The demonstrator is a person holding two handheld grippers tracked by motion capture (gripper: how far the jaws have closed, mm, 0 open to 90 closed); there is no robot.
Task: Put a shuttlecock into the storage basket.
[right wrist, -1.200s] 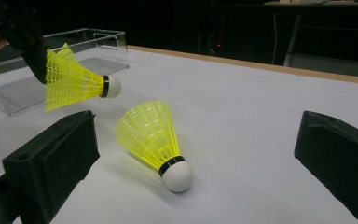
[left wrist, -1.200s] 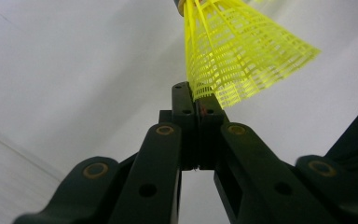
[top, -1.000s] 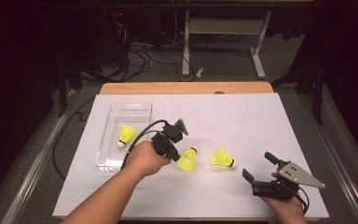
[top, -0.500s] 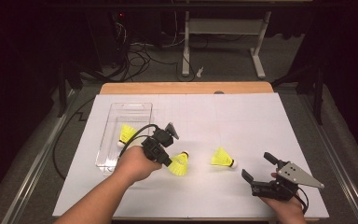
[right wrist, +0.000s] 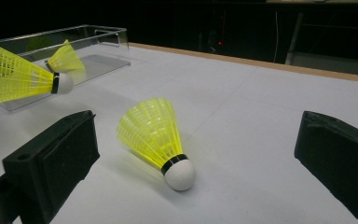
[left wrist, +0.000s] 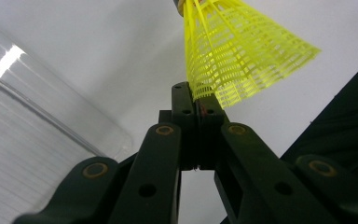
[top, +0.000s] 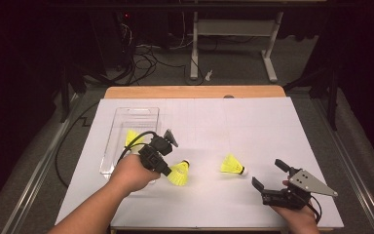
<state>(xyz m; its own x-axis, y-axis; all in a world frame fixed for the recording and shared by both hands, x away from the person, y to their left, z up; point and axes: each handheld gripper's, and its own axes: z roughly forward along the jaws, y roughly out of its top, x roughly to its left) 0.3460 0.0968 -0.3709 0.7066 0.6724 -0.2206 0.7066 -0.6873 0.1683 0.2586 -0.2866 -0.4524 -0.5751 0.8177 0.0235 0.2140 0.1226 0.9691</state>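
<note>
My left gripper (top: 168, 170) is shut on the skirt rim of a yellow shuttlecock (top: 179, 174), held just above the white sheet beside the clear tray (top: 132, 113). In the left gripper view the jaws pinch the mesh edge of that shuttlecock (left wrist: 242, 56), its cork pointing away. A second shuttlecock (top: 232, 165) lies on its side at mid-table. My right gripper (top: 269, 178) stands open near the front right, facing that shuttlecock (right wrist: 156, 135) without touching it. A third shuttlecock (top: 132, 138) rests inside the tray.
A white sheet (top: 233, 122) covers the table, with a wooden edge (top: 195, 91) at the back. The tray (right wrist: 107, 35) stands at the left. Cables and desk legs lie on the floor beyond.
My left hand has carried the held shuttlecock to the left, closer to the tray. The right gripper and the lying shuttlecock have stayed put.
</note>
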